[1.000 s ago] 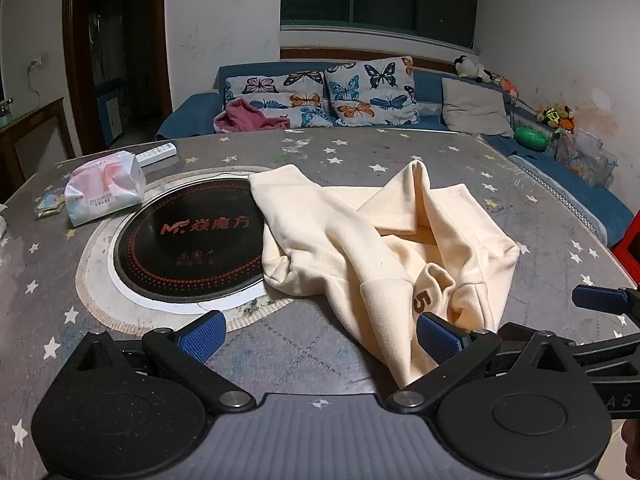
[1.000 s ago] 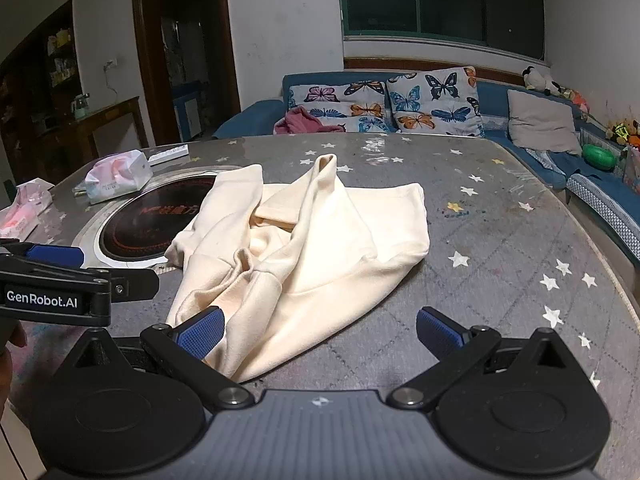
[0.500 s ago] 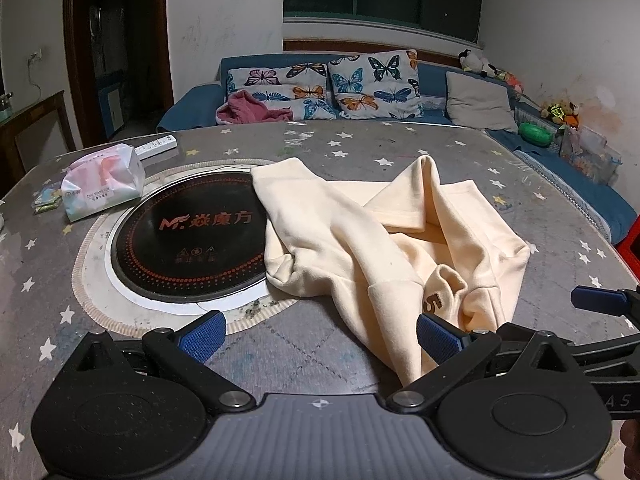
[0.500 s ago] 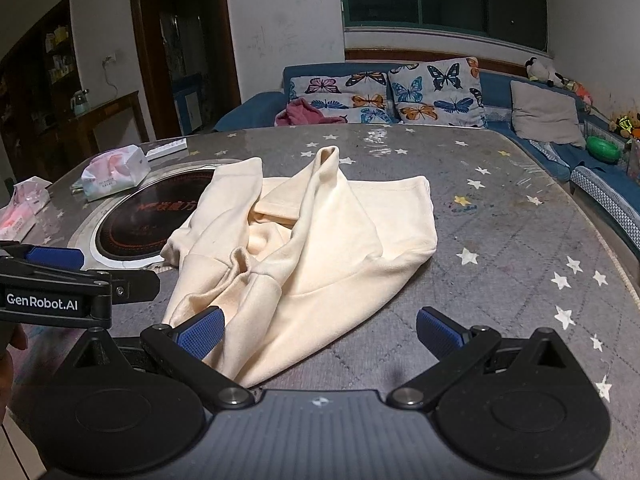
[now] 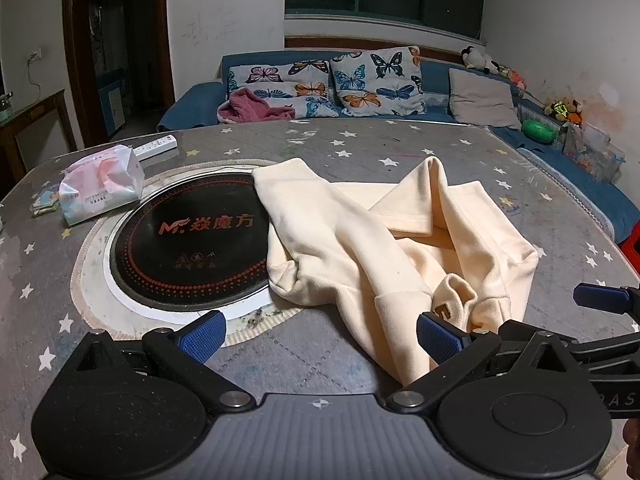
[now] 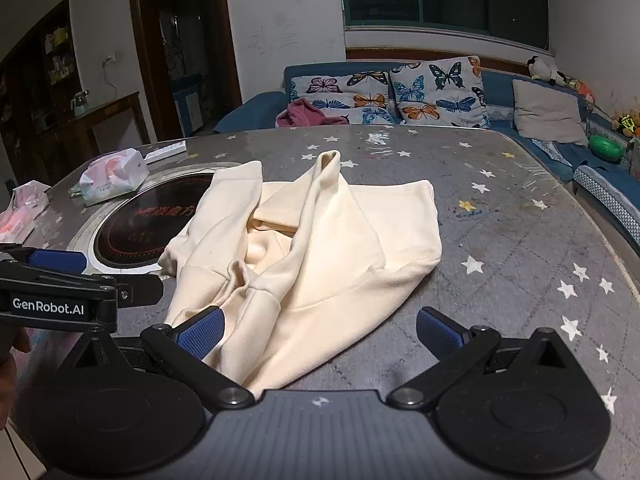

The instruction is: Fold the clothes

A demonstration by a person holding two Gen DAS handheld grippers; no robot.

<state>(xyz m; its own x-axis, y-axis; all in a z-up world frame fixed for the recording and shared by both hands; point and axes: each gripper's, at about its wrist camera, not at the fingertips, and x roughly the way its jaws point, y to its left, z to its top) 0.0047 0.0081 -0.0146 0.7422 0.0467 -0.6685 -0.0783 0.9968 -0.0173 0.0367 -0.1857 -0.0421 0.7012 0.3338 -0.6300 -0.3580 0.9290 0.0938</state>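
Note:
A cream sweatshirt (image 5: 384,248) lies crumpled on the grey star-patterned table (image 5: 360,148), partly over the black round cooktop (image 5: 188,248). It also shows in the right wrist view (image 6: 320,248). My left gripper (image 5: 320,332) is open and empty, above the table's near edge, its right finger close to the garment's near corner. My right gripper (image 6: 318,330) is open and empty, with the garment's near hem between its fingers. The left gripper's side shows at the left of the right wrist view (image 6: 60,280).
A tissue pack (image 5: 102,184) and a white remote (image 5: 156,146) lie at the table's far left. A second pink pack (image 6: 22,212) lies at the left edge. A blue sofa (image 5: 400,92) with butterfly cushions stands behind the table.
Both grippers have risen and tilted a little, so the sweatshirt and table sit lower in both views. The sweatshirt has not moved. Both grippers stay open.

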